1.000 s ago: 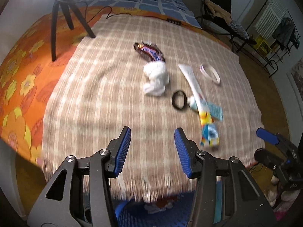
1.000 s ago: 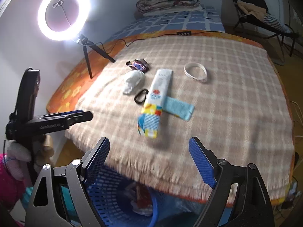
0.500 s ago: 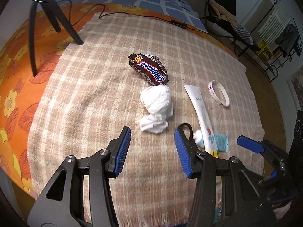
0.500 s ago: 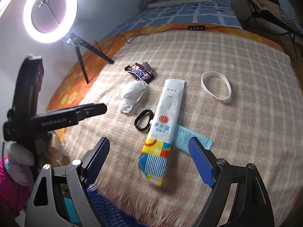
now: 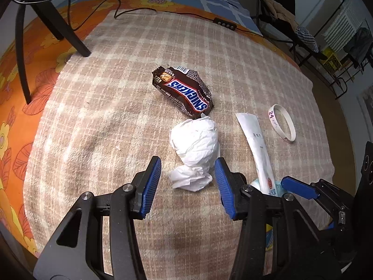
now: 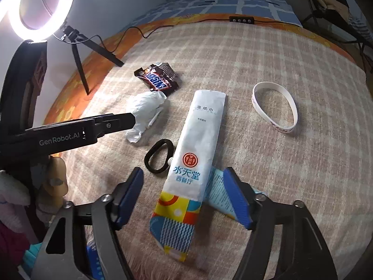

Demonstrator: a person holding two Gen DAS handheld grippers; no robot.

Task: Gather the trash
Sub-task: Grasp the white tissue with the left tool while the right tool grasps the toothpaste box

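Note:
A crumpled white tissue (image 5: 195,154) lies on the checked blanket, its near end between the open fingers of my left gripper (image 5: 187,184). A brown Snickers wrapper (image 5: 184,92) lies just beyond it. In the right wrist view my right gripper (image 6: 186,197) is open around the near end of a long white wet-wipe packet (image 6: 193,158) that lies over a light blue sachet (image 6: 219,193). The tissue (image 6: 144,112) and the Snickers wrapper (image 6: 158,78) also show there, with the left gripper's finger (image 6: 98,128) beside the tissue.
A black hair tie (image 6: 158,156) lies left of the packet and a white wristband (image 6: 275,107) to its right. A ring light on a black tripod (image 6: 79,53) stands at the bed's left edge with its cable across the back. A blue basket (image 6: 93,261) sits below the blanket's fringe.
Both grippers have moved forward over the blanket. The left one now has the tissue between its fingers, the right one straddles the packet's near end. Both have stayed open.

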